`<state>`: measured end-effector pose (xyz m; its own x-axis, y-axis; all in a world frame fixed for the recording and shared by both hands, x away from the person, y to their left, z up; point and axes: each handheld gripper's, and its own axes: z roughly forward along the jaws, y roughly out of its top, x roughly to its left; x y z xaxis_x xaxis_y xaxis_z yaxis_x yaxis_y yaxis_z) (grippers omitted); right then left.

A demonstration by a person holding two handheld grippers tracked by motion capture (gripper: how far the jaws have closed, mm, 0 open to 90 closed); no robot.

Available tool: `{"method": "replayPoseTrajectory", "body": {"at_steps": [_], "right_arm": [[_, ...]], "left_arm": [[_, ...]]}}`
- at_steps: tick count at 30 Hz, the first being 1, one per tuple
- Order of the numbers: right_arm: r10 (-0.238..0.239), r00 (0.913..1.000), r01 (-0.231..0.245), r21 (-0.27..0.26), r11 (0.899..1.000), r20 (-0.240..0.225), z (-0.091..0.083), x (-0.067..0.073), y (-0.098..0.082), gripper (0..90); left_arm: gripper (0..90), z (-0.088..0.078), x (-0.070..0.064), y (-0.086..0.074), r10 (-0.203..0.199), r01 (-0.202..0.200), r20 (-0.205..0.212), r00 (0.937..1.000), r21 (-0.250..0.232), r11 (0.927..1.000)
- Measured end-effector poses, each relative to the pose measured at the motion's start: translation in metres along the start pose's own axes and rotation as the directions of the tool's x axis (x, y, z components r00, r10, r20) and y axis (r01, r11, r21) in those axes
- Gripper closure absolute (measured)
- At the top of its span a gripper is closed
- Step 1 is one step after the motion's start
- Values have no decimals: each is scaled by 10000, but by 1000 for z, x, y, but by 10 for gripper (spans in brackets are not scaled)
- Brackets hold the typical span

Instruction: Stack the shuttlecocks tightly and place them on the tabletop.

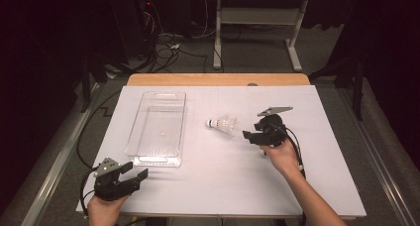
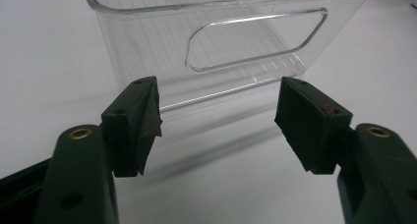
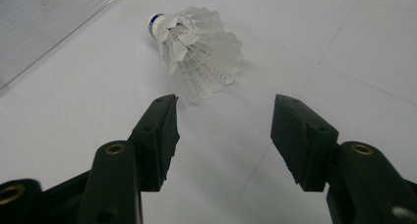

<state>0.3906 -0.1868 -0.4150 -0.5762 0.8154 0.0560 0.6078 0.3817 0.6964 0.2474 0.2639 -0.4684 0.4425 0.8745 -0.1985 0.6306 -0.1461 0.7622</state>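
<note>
A white feather shuttlecock point(image 1: 223, 125) with a blue-banded cork lies on its side in the middle of the white table, cork pointing left. My right gripper point(image 1: 249, 135) stands open just to its right, jaws pointing at the feather skirt. In the right gripper view the shuttlecock point(image 3: 196, 53) lies just beyond the open jaw tips, nothing between them. A clear plastic bin point(image 1: 157, 127) stands left of the shuttlecock. My left gripper point(image 1: 136, 170) rests open near the table's front left, jaws aimed at the bin's near end wall point(image 2: 246, 42) with its handle slot.
The white table top point(image 1: 218, 181) has free room in front and to the right. A wooden table edge point(image 1: 218, 79) runs along the back. Beyond it are cables on the floor and a desk frame point(image 1: 257, 28). Cables trail from both grippers.
</note>
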Motion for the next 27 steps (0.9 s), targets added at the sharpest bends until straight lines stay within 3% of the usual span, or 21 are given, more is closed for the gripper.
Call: {"method": "replayPoseTrajectory", "body": {"at_steps": [27], "right_arm": [[572,9980,-568,-148,9983,254,-17,-19,-13,427]], "left_arm": [[339,0,0,0,-62,62,-8,10000,-20,10000]]}}
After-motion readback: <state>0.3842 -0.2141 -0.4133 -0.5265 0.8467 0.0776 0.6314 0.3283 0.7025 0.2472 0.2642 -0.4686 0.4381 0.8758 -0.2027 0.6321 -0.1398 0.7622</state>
